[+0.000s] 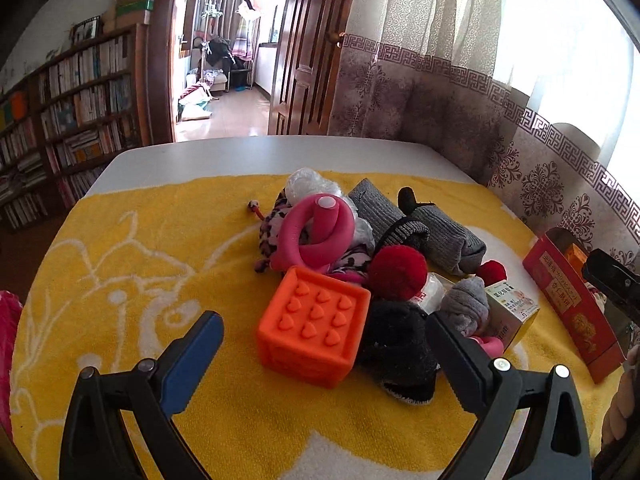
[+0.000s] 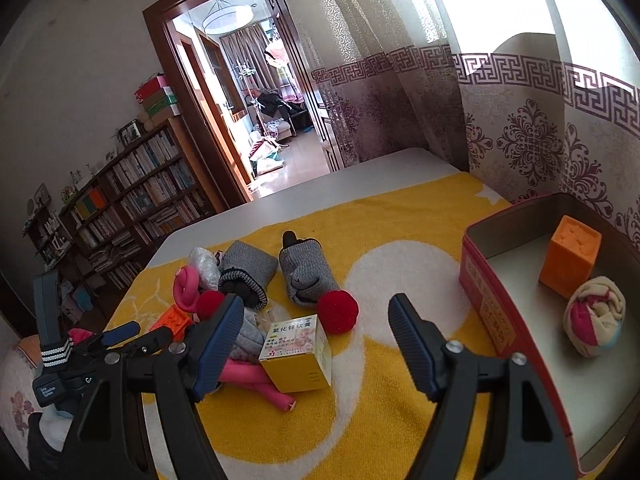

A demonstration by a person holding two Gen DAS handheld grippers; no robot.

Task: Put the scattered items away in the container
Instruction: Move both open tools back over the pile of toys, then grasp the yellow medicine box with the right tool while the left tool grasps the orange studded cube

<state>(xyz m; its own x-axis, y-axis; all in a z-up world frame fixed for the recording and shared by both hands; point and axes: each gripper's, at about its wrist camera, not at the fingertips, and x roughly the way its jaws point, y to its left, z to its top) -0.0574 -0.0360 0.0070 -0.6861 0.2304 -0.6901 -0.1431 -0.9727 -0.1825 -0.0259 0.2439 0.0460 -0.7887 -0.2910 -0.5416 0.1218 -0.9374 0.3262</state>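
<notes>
Holding two items, the red tin [image 2: 486,304] beside two red pompoms [image 2: 337,312]

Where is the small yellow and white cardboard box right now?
In the right wrist view, the small yellow and white cardboard box stands on the yellow towel, between the red pompom and pink foam rollers.

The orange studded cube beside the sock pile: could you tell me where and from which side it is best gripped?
Grip the orange cube across its two flat side walls, coming down from the near side. Its near left side is clear towel; a black knit item crowds its right wall, so ease that pad in carefully.
</notes>
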